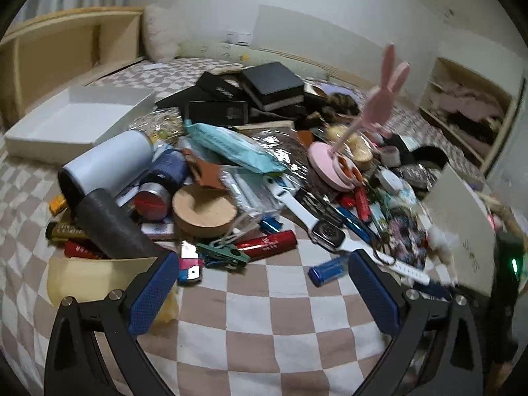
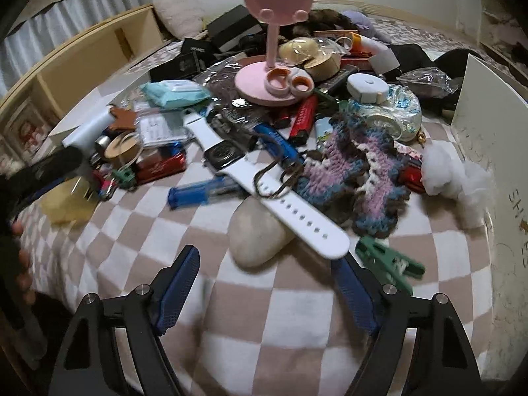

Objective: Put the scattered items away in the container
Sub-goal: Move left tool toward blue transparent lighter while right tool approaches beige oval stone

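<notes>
A heap of small items lies on a checkered bedspread (image 1: 264, 323). An open, shallow white box (image 1: 76, 122) sits at the far left, beside a white tumbler (image 1: 109, 161). My left gripper (image 1: 260, 264) is open just short of the heap, with a red lighter (image 1: 267, 242), a green clip (image 1: 224, 252) and a blue lighter (image 1: 326, 270) close ahead. My right gripper (image 2: 265, 260) is open and empty. A pale stone (image 2: 257, 234) lies right in front of it, under the strap of a white smartwatch (image 2: 274, 184). A second green clip (image 2: 389, 259) lies by its right finger.
A pink bunny stand (image 2: 274, 76) rises mid-heap, with black boxes (image 1: 270, 85) behind. A crochet piece (image 2: 356, 178) and white fluff (image 2: 442, 171) lie right of the watch. A white panel (image 2: 488, 165) stands at the right. A wooden headboard shelf (image 1: 66, 52) borders the left.
</notes>
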Motion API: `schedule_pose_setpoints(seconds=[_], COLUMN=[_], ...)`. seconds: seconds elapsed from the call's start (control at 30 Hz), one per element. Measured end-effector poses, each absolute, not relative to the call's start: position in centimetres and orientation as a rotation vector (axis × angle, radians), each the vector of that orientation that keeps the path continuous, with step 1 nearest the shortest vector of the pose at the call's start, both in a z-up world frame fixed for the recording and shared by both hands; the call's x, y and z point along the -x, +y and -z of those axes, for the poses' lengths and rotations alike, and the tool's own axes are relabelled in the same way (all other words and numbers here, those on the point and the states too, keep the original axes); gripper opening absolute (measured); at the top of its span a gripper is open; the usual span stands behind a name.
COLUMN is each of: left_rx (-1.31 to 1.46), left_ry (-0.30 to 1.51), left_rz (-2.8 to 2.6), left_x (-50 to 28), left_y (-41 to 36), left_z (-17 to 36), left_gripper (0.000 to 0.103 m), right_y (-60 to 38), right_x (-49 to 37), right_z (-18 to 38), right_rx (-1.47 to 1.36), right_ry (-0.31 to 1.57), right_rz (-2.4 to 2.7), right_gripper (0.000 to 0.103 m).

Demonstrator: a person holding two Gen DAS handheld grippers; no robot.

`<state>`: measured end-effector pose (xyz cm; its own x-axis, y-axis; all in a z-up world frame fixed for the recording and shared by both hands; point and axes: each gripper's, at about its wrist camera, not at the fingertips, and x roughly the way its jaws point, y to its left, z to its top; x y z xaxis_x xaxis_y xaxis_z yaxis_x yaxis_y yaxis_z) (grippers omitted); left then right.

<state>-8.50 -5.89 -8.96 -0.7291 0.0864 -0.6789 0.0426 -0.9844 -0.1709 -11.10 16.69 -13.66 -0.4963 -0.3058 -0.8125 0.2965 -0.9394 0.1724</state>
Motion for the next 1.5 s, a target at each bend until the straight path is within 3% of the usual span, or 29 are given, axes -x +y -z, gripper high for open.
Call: schedule_pose_setpoints(seconds=[0.07,0.13,0.5,0.77,0.97,1.27,1.37,1.5], left_rx=[1.149,1.161,1.241,1.254,1.238,1.396,1.414,1.43], left_ry=[-0.198,-0.135,-0.09,-0.369,-0.43,0.082,0.178,0.159], left_rz=[-2.87,-2.847,-2.787,-2.713,-2.617,-2.682,-2.668,-2.628], left_x=[8.6,8.8,9.8,10.0,11.3,14.6,15.1,16.6], left_y=[-4.9,-3.9,-2.3,-4.4,-2.6,4.2,5.4,5.9], left_z=[9.2,9.6,11.4,11.9,12.2,15.3,16.3,16.9], left_gripper=[0.103,0.103,0.103,0.103,0.102,0.101,0.101,0.101], right_y=[16.6,16.5,15.4,17.0,18.1,19.2,19.5,19.5], right_x=[12.2,12.9,14.1,12.6,10.4,9.5,9.2,9.2], right_z=[14.1,14.4,15.1,14.8,14.8,14.8,14.8,14.9], right_rx=[-1.365,-1.383,-1.359,-1.376,-1.396,-1.396,-1.396,-1.398], right_ry=[-0.036,-0.049,0.005,-0.121,-0.22,-0.337,-0.376,-0.388], right_rz=[2.436,2.421,2.422,2.388,2.34,2.302,2.289,2.281], right_gripper=[0.064,0.061,0.06,0.06,0.06,0.06,0.06,0.06])
